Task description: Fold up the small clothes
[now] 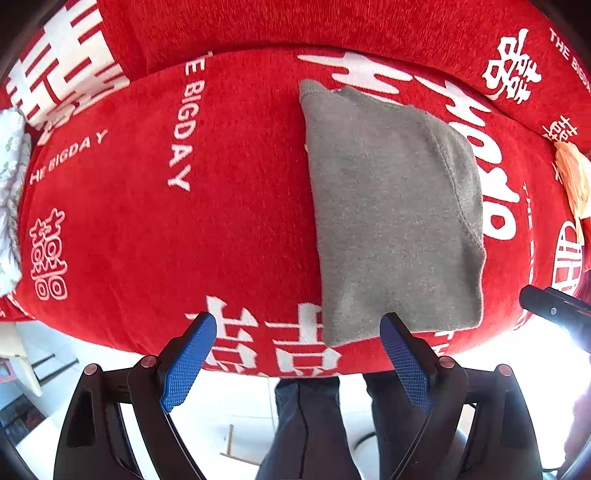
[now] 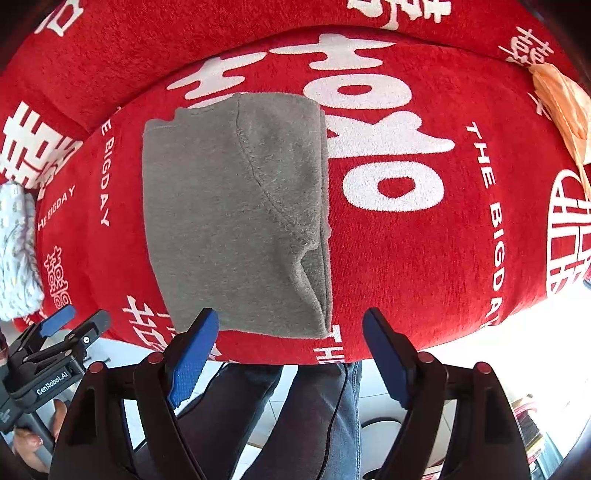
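Note:
A grey fleece garment [image 1: 388, 206] lies folded flat as a tall rectangle on the red sofa seat [image 1: 184, 240]; it also shows in the right wrist view [image 2: 236, 210]. My left gripper [image 1: 299, 354] is open and empty, hovering at the seat's front edge, just below the garment's near left corner. My right gripper [image 2: 291, 350] is open and empty, hovering just in front of the garment's near edge. The left gripper [image 2: 70, 325] also shows at the lower left of the right wrist view, and the right gripper [image 1: 554, 310] at the right edge of the left wrist view.
The red cover carries white characters and "THE BIGDAY" text. A white patterned cloth [image 1: 11, 199] lies at the seat's left end, an orange cloth [image 2: 565, 107] at the right end. The sofa backrest [image 1: 295, 26] rises behind. The person's legs [image 2: 295, 421] stand below the front edge.

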